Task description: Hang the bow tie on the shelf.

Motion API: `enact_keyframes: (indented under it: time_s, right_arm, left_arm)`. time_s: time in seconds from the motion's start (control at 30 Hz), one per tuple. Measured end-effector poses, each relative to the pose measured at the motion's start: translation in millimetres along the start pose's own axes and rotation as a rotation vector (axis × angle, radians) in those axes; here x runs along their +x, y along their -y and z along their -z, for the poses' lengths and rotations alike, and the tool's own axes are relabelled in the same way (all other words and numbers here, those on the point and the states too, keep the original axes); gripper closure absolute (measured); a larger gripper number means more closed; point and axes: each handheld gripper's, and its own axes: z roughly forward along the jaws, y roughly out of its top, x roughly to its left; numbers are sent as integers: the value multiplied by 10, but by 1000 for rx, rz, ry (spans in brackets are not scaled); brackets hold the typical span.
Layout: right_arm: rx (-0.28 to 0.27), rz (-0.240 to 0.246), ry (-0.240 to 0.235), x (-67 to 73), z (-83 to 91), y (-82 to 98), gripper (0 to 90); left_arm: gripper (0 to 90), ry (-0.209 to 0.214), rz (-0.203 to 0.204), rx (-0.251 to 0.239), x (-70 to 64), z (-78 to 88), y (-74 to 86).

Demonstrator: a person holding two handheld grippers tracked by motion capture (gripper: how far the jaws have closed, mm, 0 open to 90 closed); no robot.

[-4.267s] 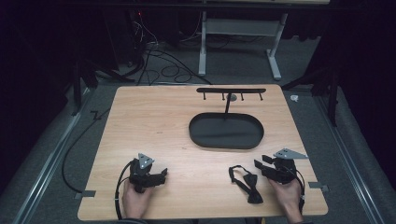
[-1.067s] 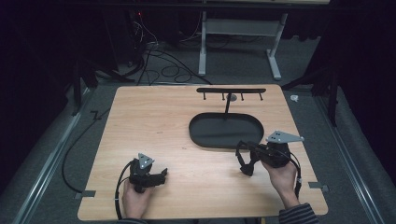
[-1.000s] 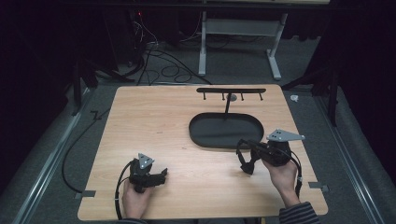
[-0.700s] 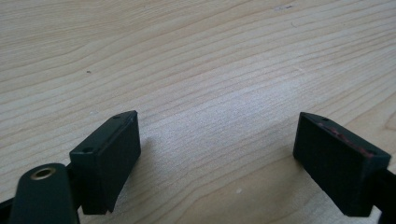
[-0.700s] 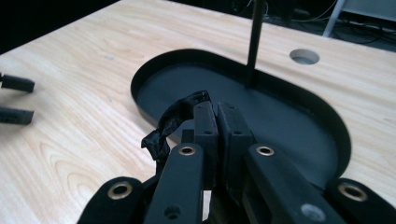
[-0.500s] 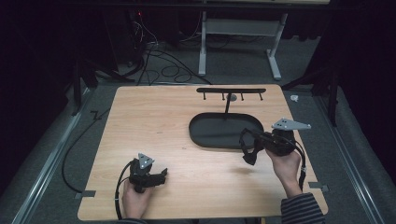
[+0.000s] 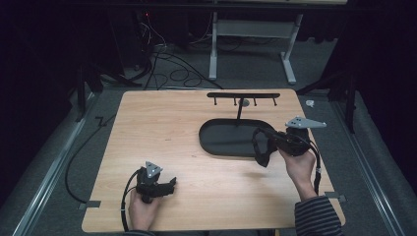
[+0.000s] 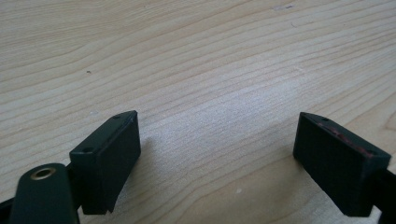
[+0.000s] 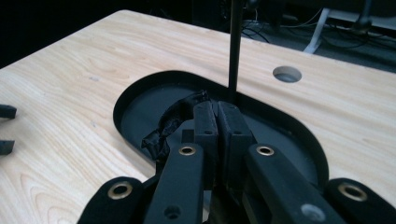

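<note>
Right tongs (image 7: 269, 142) pinch the black fabric strap (image 7: 260, 150) beside the black oval stand tray (image 7: 216, 140); left tongs (image 8: 224, 158) gape empty. Next, you loop it over a hook on the stand.

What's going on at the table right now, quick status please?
Right gripper shut on black strap, held above the oval tray's edge. Left gripper open, resting on the table. Hook stand's post close ahead.
</note>
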Motion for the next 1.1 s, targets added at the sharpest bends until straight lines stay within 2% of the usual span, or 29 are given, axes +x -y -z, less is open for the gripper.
enact_keyframes:
  time_s: [0.1, 0.27, 0.57, 1.1]
  right_arm:
    - [-11, 12, 13, -9, -24, -95, 887]
    - [-17, 5, 26, -36, -77, -201, 887]
    - [-19, -12, 26, -90, -140, -309, 886]
    - [-44, -10, 62, -146, -192, -553, 887]
  left_arm:
    - [153, 0, 0, 0, 0, 0, 0]
    - [153, 0, 0, 0, 0, 0, 0]
    - [153, 0, 0, 0, 0, 0, 0]
    - [153, 0, 0, 0, 1, 0, 0]
